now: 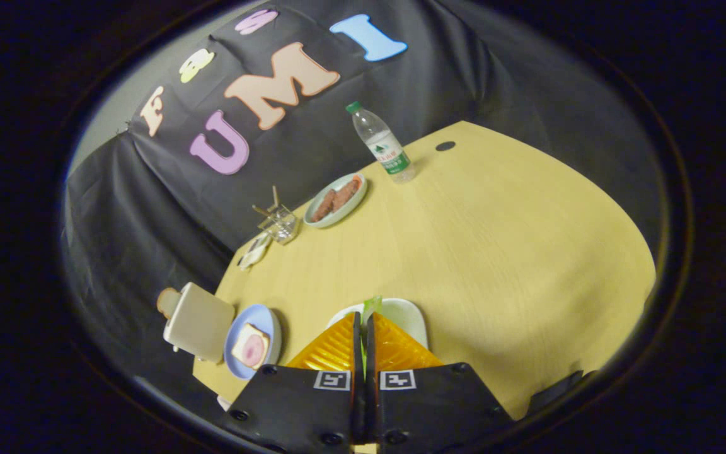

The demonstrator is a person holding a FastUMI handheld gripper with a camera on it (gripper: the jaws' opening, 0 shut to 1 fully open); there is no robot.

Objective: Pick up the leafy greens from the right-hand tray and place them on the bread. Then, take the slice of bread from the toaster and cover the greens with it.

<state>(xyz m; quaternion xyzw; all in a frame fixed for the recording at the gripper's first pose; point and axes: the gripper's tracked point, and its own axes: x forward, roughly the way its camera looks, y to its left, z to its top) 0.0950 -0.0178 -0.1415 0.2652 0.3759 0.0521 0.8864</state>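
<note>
Tool [363,328] pinches leafy greens [372,307] over white tray [410,315] on yellow table [495,252], black-draped booth.

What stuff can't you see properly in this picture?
- Leafy greens: a green sliver pokes out past the gripper; its shut orange fingers hide the rest.
- White tray: near half behind the fingers.
- Toaster: slot faces away.
- Glass holder: contents too small.
</note>
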